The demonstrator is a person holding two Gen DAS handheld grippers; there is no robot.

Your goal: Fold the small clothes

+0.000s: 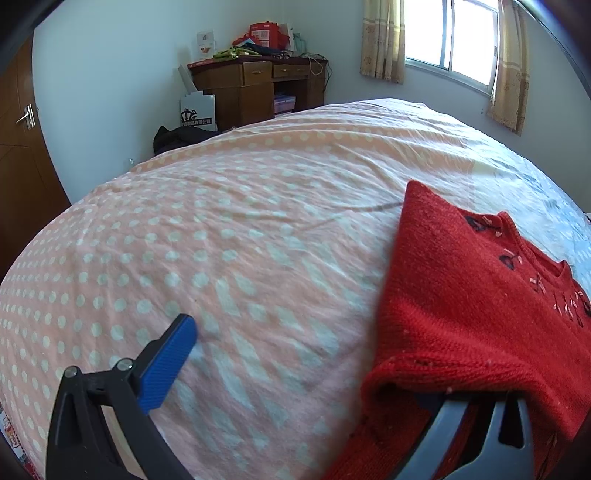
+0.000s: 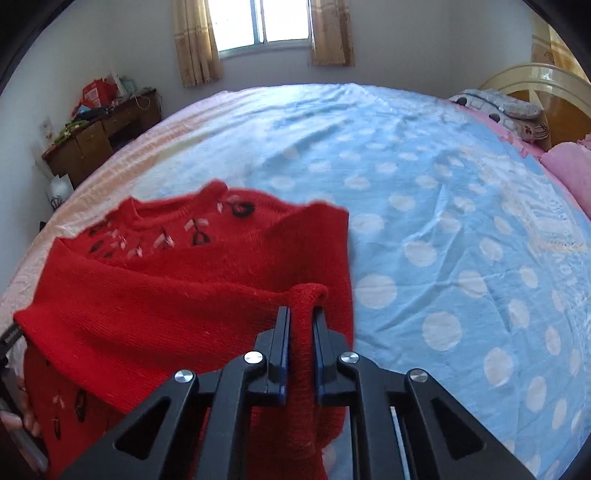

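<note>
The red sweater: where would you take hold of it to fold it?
Grip the red sweater at a thick folded side edge, coming in level from the near side. The right gripper already pinches such a knitted fold; the embroidered neckline lies far across the bed.

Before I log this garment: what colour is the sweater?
Red sweater, with dark and pink embroidery near the neckline; clearest in the right wrist view.

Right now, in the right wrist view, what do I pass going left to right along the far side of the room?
Wooden desk with clutter → left curtain → window → right curtain → cream headboard.
</note>
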